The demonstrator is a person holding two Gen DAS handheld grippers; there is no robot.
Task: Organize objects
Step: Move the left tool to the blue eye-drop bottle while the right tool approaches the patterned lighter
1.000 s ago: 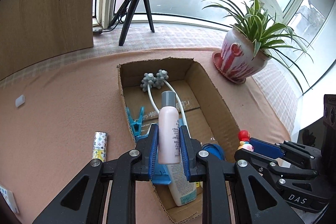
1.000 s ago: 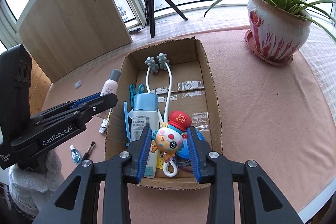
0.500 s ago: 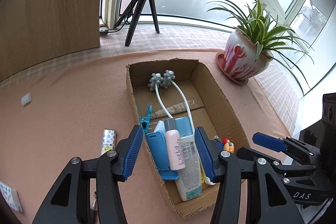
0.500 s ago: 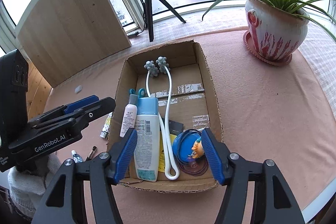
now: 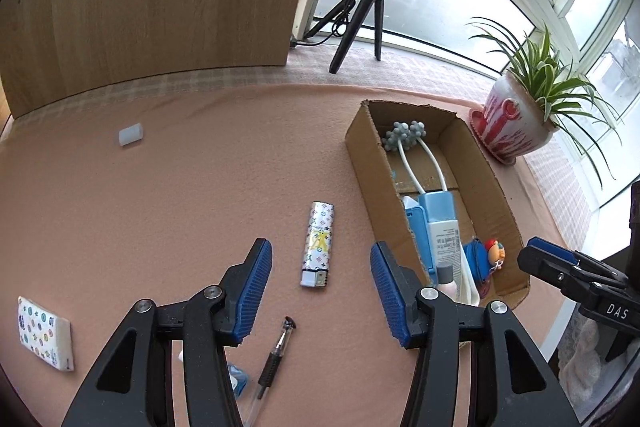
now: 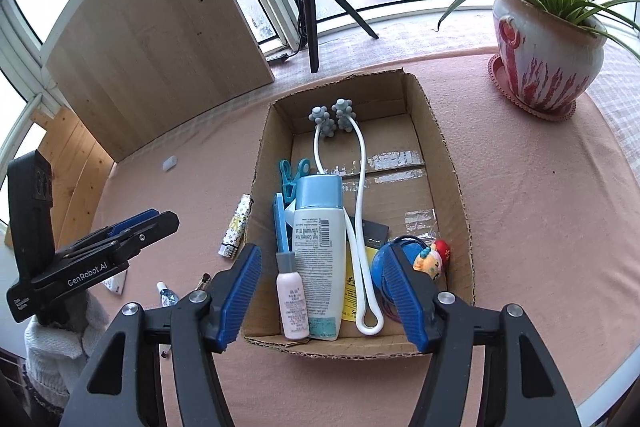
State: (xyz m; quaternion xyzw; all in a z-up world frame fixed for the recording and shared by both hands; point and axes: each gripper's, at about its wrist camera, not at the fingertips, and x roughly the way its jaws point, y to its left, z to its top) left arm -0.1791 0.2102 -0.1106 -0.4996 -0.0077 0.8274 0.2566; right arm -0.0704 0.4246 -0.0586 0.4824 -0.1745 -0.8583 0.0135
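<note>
The left gripper (image 5: 320,287) stands spread and empty above the pink cloth, the patterned lighter (image 5: 318,244) lying flat between and just ahead of its 2 blue pads, a pen (image 5: 276,359) just below them. The right gripper (image 6: 322,291), spread and holding nothing, hangs at the cardboard box's (image 6: 452,163) near end; the pink bottle (image 6: 292,297) and the blue-capped bottle (image 6: 320,247) lie between its pads, the toy figure (image 6: 434,257) just right of them.
</note>
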